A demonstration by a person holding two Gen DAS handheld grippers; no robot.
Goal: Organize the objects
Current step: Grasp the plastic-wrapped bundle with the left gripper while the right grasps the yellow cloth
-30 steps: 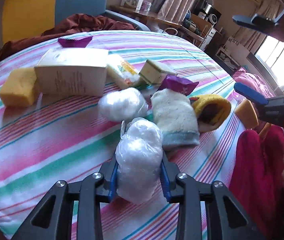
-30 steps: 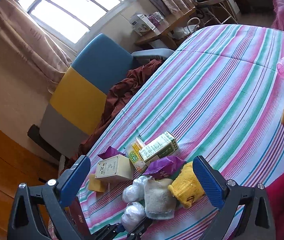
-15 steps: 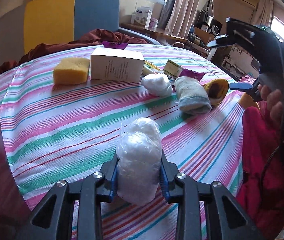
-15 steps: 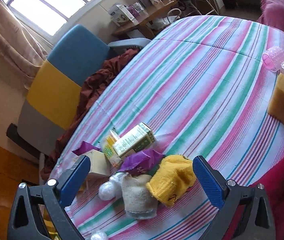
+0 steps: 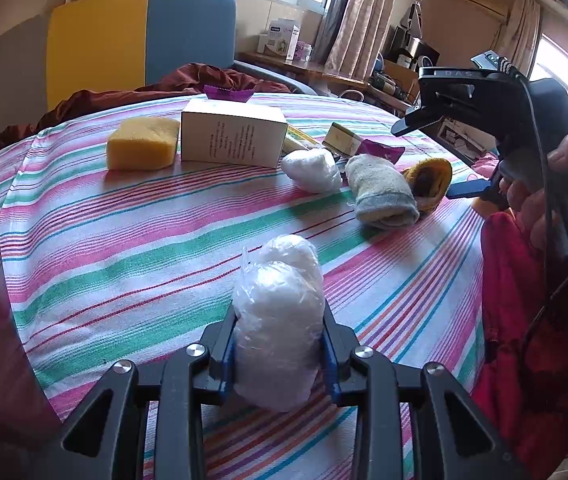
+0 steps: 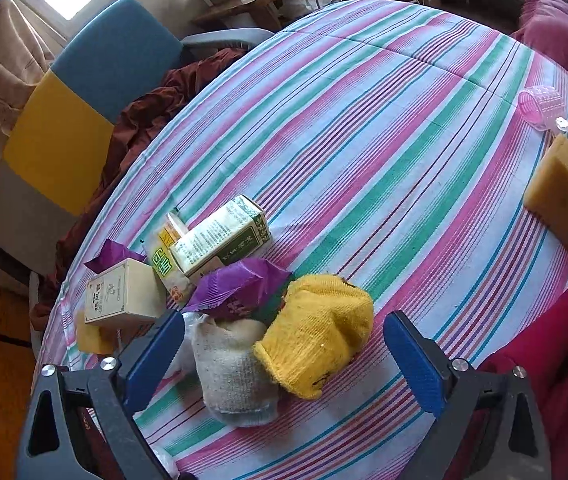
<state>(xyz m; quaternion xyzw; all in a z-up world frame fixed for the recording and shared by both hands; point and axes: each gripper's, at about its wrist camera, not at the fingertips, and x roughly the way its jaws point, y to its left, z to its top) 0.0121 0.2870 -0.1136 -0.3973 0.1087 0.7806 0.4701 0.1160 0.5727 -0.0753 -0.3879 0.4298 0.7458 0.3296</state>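
My left gripper (image 5: 278,322) is shut on a white plastic-wrapped bundle (image 5: 278,296), held over the striped tablecloth (image 5: 124,248) well short of the pile. In the pile lie a second white bundle (image 5: 311,168), a grey sock (image 6: 232,364), a yellow knit sock (image 6: 319,328), a purple packet (image 6: 240,284), a green carton (image 6: 220,240) and a cream box (image 6: 120,296). My right gripper (image 6: 284,332) hangs over the two socks, tilted steeply down. Its jaws are closing, with both socks between them, and the blue pads (image 6: 411,364) are clear of the fabric.
A yellow sponge (image 5: 142,142) lies left of the cream box. An orange sponge (image 6: 563,204) and a pink hair roller (image 6: 539,106) sit near the table's right edge. A blue and yellow chair (image 6: 84,92) with a dark red cloth stands behind the table. A red garment (image 5: 523,320) hangs at the near right.
The left gripper drew back from the pile with the white bundle, then held still. The right gripper tipped downward and sank closer to the socks, and its jaws narrowed slightly.
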